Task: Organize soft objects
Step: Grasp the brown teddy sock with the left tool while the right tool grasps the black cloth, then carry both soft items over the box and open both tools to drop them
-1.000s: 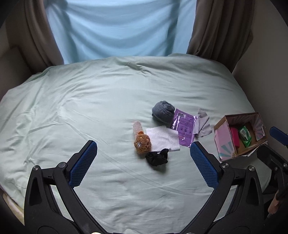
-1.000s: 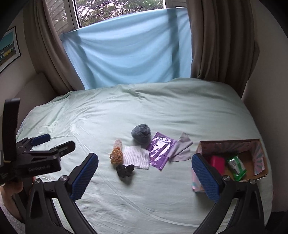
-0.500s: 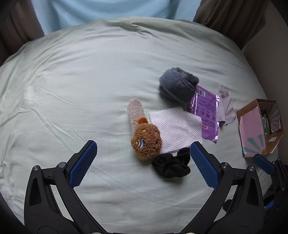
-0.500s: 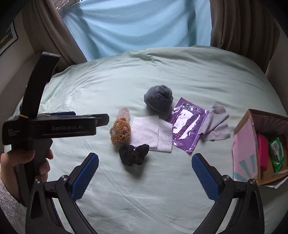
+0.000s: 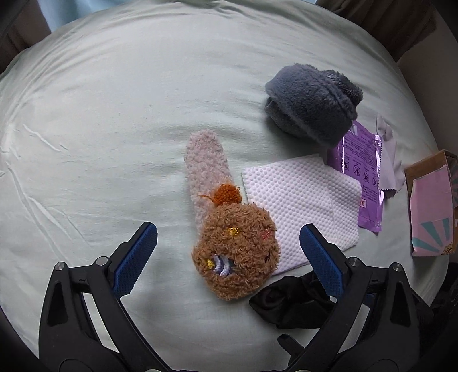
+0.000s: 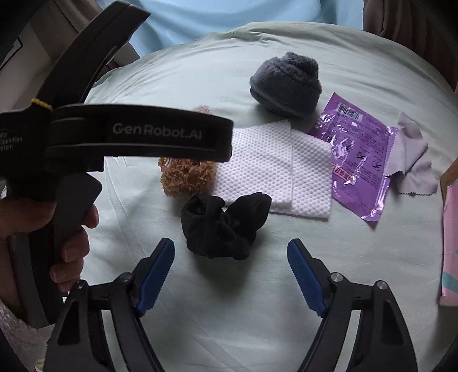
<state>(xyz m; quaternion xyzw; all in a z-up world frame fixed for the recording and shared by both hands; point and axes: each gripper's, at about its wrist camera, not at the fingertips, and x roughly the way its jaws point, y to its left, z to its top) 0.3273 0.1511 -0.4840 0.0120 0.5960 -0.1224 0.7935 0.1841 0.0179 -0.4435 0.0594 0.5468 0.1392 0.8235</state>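
Observation:
A brown plush bear sock (image 5: 236, 254) with a pink fuzzy leg lies on the pale green bedsheet (image 5: 100, 137). My left gripper (image 5: 228, 254) is open, its blue pads on either side of the bear head, not touching it. A black scrunchie (image 6: 224, 226) lies just ahead of my open right gripper (image 6: 230, 274); it also shows in the left wrist view (image 5: 289, 303). A white textured cloth (image 6: 274, 177), a grey fuzzy rolled sock (image 6: 286, 85), a purple packet (image 6: 355, 160) and a lilac cloth (image 6: 412, 160) lie beside them. The bear (image 6: 186, 178) is partly hidden by the left gripper's body.
A pink cardboard box (image 5: 429, 209) stands at the right edge of the bed. A blue sheet (image 6: 229, 20) and brown curtains hang behind the bed. The hand holding the left gripper fills the left of the right wrist view.
Both grippers have moved down and forward toward the pile. The left one now straddles the bear sock, and the right one is close over the black scrunchie. Both stay open.

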